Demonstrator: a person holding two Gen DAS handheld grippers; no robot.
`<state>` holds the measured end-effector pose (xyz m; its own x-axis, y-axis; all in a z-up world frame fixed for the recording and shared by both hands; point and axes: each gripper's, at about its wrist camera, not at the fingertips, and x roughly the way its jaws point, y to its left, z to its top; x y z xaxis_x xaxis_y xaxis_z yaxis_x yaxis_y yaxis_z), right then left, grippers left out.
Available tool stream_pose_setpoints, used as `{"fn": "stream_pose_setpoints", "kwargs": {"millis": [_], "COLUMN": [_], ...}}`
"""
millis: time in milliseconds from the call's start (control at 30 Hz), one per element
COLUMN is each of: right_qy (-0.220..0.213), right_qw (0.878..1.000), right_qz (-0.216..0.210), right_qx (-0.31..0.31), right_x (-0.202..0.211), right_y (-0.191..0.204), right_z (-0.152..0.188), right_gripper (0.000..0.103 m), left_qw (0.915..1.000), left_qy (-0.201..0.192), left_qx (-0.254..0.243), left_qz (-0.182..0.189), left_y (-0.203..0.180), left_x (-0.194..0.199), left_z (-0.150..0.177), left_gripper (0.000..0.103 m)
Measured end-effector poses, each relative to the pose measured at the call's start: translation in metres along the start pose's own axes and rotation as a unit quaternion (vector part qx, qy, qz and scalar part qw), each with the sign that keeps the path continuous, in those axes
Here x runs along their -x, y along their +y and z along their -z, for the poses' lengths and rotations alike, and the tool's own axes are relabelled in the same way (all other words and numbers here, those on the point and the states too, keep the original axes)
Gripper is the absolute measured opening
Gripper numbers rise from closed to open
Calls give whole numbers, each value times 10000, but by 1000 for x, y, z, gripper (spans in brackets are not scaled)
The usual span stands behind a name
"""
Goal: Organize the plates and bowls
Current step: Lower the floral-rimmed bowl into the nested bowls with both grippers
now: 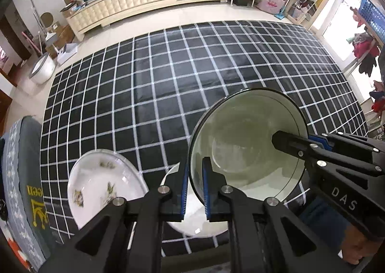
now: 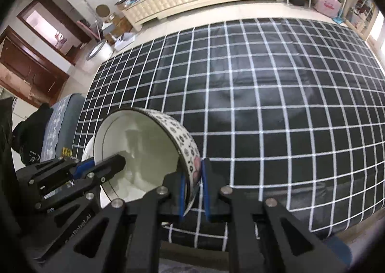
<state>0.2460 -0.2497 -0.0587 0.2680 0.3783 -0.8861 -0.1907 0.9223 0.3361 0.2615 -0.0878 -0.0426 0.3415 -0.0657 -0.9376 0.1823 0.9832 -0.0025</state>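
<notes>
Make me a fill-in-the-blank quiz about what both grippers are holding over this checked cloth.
1. Both grippers grip the same patterned ceramic bowl by its ____.
2. The left gripper and right gripper are both ____ on it.
3. The tablecloth is black with ____ grid lines.
4. The white plate carries ____ scraps.

Missing words: rim; shut; white; food

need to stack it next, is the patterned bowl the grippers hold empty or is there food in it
Empty: the patterned bowl shows a clean white inside in both views, while the plate on the cloth carries scraps.
</notes>
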Motion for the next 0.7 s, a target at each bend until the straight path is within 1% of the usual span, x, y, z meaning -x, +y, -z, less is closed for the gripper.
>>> {"fn": "stream_pose_setpoints", "kwargs": {"millis": [133,367,533,700], "right_qy": [199,458,578,607], "right_qw": [9998,9989,9983,9980], "right_qz": [-60,61,59,164], "right_qx": [-6,-40,-105,-92], "right_x": [-13,-31,-37,-41], "right_y": [11,22,21,27], "right_z": [11,28,37,37], "right_gripper": [16,16,16,16], "left_qw": [10000,9998,9996,9992], "left_qy": [17,150,290,357], "left_qx": [92,88,-9,101], "left_qz": [4,14,72,133], "left_y": [15,25,28,34], "left_x": [2,-7,-22,-33], "left_z": [19,43,54,58], "left_gripper": [9,9,9,9]}}
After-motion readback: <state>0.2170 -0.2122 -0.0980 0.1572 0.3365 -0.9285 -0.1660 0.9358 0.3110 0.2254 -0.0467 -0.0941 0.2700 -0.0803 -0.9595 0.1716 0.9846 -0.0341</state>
